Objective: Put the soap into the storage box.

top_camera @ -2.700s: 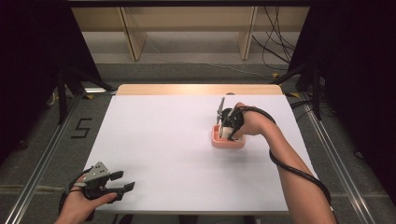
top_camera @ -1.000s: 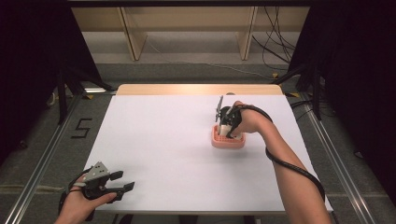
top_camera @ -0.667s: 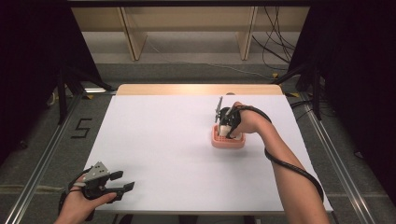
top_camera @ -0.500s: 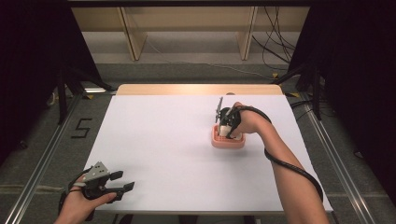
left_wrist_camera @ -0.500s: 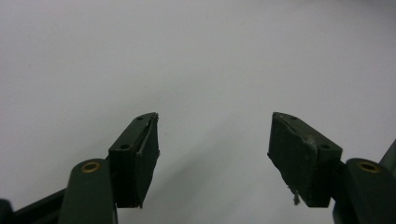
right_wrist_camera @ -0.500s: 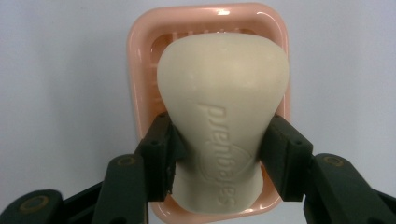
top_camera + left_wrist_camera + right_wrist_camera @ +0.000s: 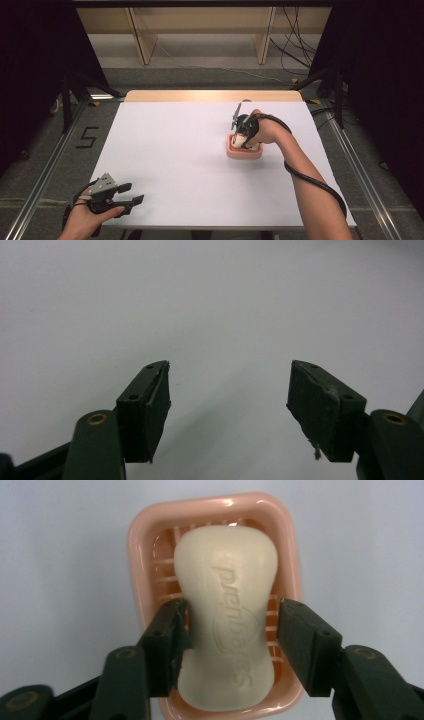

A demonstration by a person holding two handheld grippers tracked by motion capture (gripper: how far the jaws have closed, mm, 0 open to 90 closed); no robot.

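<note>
A cream bar of soap (image 7: 227,620) with embossed lettering lies in a pink slatted soap dish (image 7: 140,540) on the white table. My right gripper (image 7: 232,611) points down over the dish (image 7: 244,153) at the table's right middle. Its jaws have just been opening. The soap's narrow waist sits between them, with a small gap at the right pad. My left gripper (image 7: 132,193) rests near the front left corner. It (image 7: 230,375) is open above bare table, nothing between its fingers.
The white table (image 7: 175,150) ends in a wooden strip at its far edge. A cable (image 7: 312,182) trails along the right forearm. Dark curtains and metal rails flank both sides.
</note>
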